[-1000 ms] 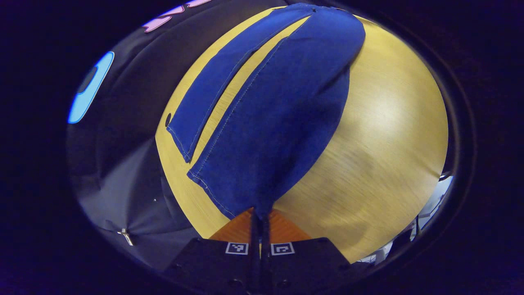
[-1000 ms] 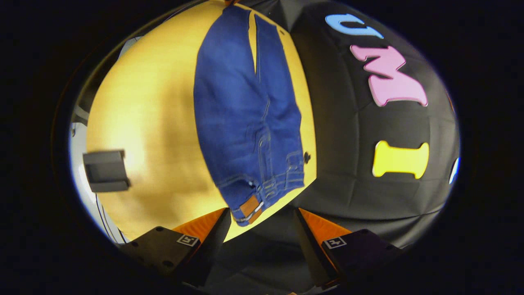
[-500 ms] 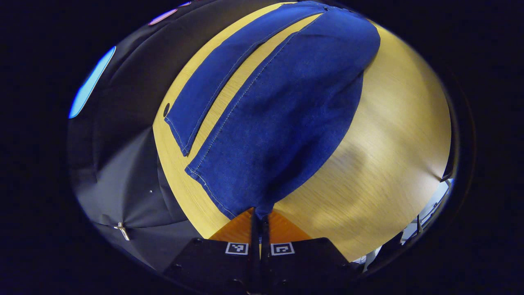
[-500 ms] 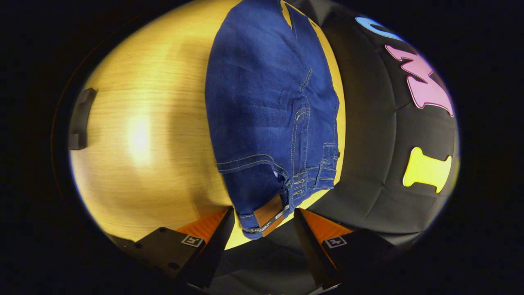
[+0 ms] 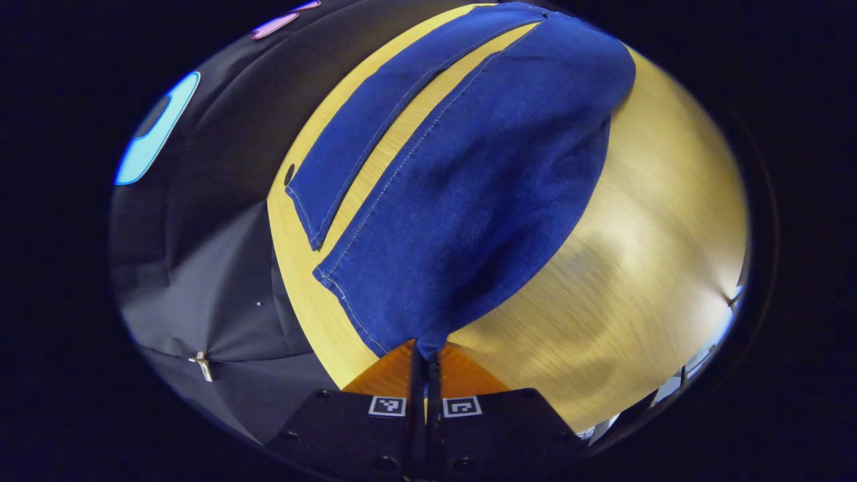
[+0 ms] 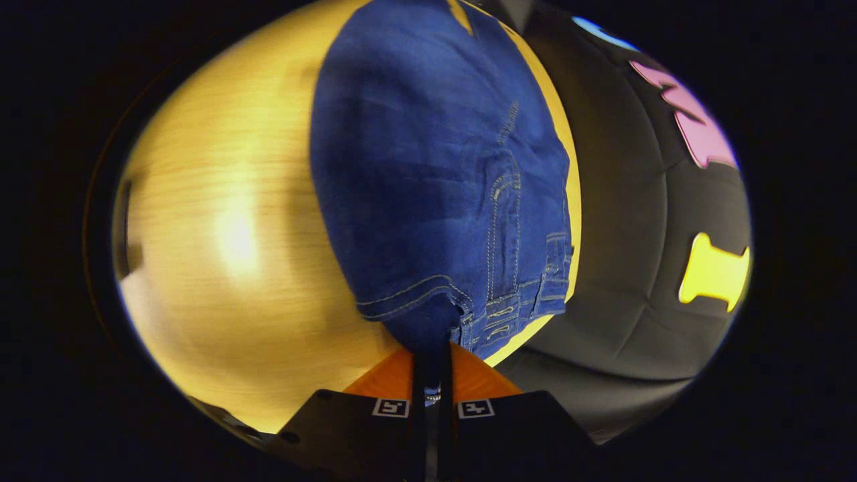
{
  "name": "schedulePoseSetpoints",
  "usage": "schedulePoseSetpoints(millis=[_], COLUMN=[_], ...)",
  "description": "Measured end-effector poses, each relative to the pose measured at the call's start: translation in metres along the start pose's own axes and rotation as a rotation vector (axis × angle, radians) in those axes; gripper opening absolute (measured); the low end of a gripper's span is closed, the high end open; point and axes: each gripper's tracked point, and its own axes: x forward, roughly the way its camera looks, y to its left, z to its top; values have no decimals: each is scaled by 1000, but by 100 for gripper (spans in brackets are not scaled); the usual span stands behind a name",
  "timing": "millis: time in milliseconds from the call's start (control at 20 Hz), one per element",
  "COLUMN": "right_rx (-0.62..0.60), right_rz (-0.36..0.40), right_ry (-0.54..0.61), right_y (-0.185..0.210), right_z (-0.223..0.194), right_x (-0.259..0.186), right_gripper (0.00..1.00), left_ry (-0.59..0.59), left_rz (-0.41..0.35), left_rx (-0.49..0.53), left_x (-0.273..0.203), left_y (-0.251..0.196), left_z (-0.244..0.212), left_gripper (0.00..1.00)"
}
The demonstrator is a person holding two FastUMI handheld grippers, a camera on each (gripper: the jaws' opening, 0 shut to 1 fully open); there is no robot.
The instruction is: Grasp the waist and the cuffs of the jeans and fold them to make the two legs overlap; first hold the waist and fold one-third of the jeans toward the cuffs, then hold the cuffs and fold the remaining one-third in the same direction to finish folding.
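- Left gripper [image 5: 426, 349]: fingers pinched together on the cuff corner of the near leg [image 5: 469, 201] of the jeans; denim enters straight between the tips, no gap visible.
- Left gripper view: near leg rises from the counter [image 5: 643, 268] at the held corner and drapes away toward the top of the view. Hem stitching runs along its lower left edge.
- Far leg [image 5: 375, 127] lies flat on the counter, beside the near leg, a narrow strip of bare wood between the two. Its cuff end sits close to the counter's edge by the black cloth wall [image 5: 201, 268].
- Right gripper [image 6: 432, 358]: fingers closed on the waist end of the jeans [image 6: 435, 174]; fabric bunches into the tips just below the waistband stitching.
- Right gripper view: waistband and belt loops [image 6: 552, 268] lie to the right of the grip, near the counter edge next to the cloth wall. Denim spreads from the grip up across the counter [image 6: 227, 234].
- Both ends of the jeans are held; the middle rests on the wood.
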Motion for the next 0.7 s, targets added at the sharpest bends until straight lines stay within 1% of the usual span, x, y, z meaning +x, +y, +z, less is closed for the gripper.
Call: schedulePoseSetpoints(millis=[50, 100, 150, 200, 300, 350, 450, 500, 550, 600, 700], right_rx=[29, 32, 19, 18, 43, 61, 100, 127, 162, 203, 326], right_rz=[10, 20, 23, 26, 24, 19, 24, 38, 50, 47, 40], right_ry=[-12, -4, -9, -14, -16, -23, -42, -60, -82, -92, -100], right_y=[-4, -8, -12, -17, -33, -45, -66, -80, -93, -113, -152], right_z=[1, 3, 5, 7, 10, 15, 24, 30, 38, 41, 44], right_x=[1, -5, -10, -14, -26, -33, -46, -53, -58, -61, -59], right_gripper=[11, 6, 6, 6, 6, 6, 6, 6, 6, 6, 6], left_ry=[-3, -7, -9, -17, -44, -55, -65, -37, -25, -24, -40], left_rz=[-32, -82, -132, -163, -196, -228, -326, -396, -443, -474, -507], left_rx=[-5, -12, -27, -33, -46, -58, -68, -72, -66, -62, -97], left_x=[-2, -4, -6, -8, -17, -24, -42, -46, -50, -53, -60], left_y=[-2, -4, -6, -4, 2, 4, 7, 6, 8, 17, 33], left_z=[1, 2, 3, 4, 9, 14, 26, 30, 37, 45, 60], left_gripper=[6, 6, 6, 6, 5, 6, 6, 6, 6, 6, 6])
